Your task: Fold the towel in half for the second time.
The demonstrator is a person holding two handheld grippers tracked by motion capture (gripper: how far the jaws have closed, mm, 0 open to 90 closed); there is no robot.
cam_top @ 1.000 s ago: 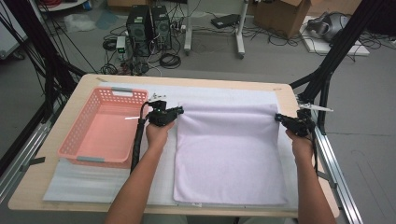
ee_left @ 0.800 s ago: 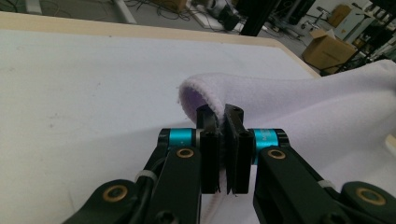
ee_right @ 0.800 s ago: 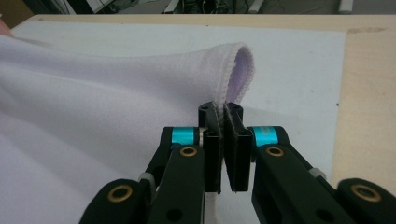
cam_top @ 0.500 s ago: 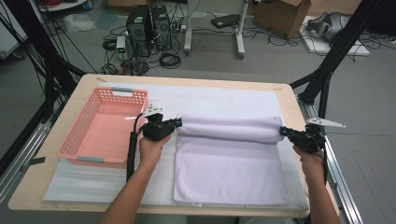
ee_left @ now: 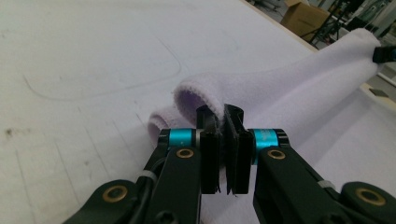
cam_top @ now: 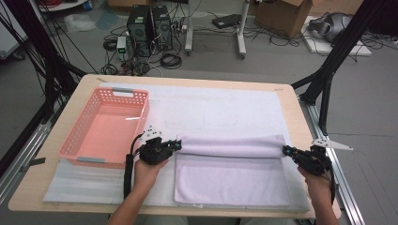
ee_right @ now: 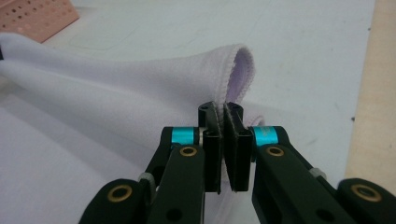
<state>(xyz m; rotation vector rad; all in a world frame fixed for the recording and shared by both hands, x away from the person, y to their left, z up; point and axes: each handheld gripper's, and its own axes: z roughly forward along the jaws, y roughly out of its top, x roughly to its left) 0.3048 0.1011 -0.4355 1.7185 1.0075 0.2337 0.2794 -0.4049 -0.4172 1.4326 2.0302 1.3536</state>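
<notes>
A pale lilac towel (cam_top: 232, 180) lies on the white mat, its far edge lifted and curled over toward the person in a long fold (cam_top: 232, 146). My left gripper (cam_top: 177, 145) is shut on the fold's left corner; in the left gripper view the towel hem (ee_left: 205, 100) is pinched between the black jaws of that gripper (ee_left: 223, 121). My right gripper (cam_top: 286, 150) is shut on the right corner, and the stitched towel edge (ee_right: 233, 70) loops up from the jaws of the right gripper (ee_right: 222, 116).
A salmon plastic basket (cam_top: 105, 129) stands empty at the left of the table, close to my left hand. The white mat (cam_top: 216, 110) covers the tabletop beyond the towel. The wooden table edge (cam_top: 291, 93) runs on the right; black frame legs and cables stand behind.
Both grippers have drawn the towel's far edge toward the person, so the fold has travelled from the far end to about the middle of the towel. Both hands have come nearer the front edge.
</notes>
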